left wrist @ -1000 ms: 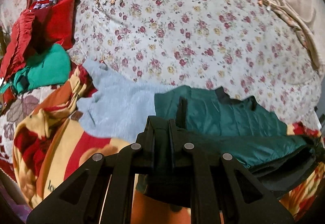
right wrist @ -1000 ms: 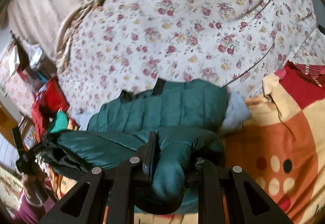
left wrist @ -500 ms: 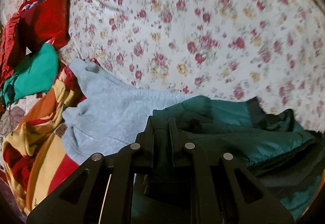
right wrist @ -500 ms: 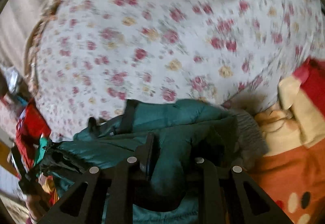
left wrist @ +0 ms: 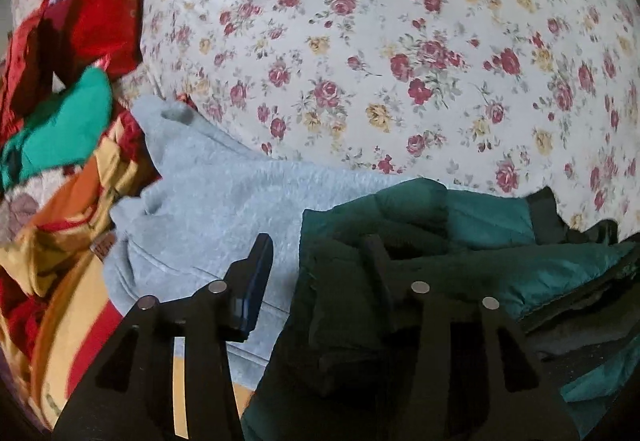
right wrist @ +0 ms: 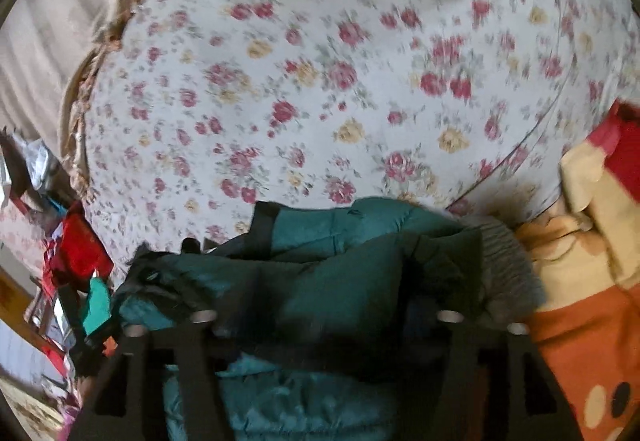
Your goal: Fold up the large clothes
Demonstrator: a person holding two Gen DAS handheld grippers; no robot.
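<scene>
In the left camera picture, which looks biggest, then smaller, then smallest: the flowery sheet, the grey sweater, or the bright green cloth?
1. Flowery sheet, filling most of the view.
2. Grey sweater.
3. Bright green cloth.
The sweater lies nearer the camera, which adds to its look, but the order seems safe.

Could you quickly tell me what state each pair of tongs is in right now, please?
Left tongs: just opened, off the green jacket.
Right tongs: just opened wide, jacket lying loose between them.

The jacket lies on the bedsheet, overlapping the sweatshirt at its left.
</scene>
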